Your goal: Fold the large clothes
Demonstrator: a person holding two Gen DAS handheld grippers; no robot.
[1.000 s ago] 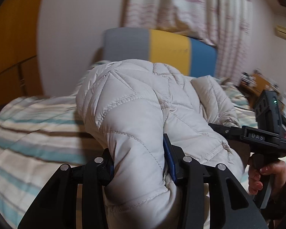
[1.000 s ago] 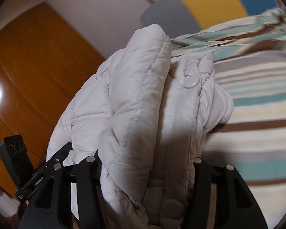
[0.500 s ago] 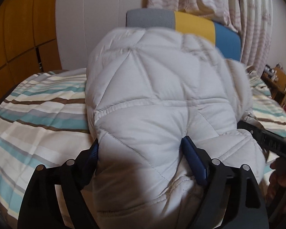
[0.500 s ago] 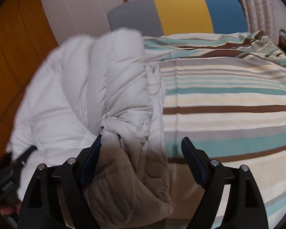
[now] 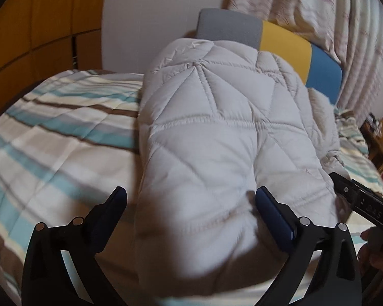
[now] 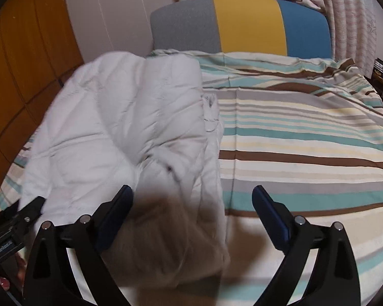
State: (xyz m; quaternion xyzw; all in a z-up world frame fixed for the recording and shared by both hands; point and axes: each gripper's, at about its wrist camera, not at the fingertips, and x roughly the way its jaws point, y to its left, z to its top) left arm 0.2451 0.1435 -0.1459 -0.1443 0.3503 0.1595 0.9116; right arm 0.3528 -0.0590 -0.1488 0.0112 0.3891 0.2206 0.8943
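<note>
The quilted jacket lies on the striped bed, long axis toward twelve o'clock from the left gripper, whose opening jaws straddle its hem unpressed; the right gripper, also opening, holds nothing.

jacket on bedspread | headboard behind | curtain beyond

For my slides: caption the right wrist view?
Right gripper opening above white puffer jacket lying on striped bedspread.
</note>
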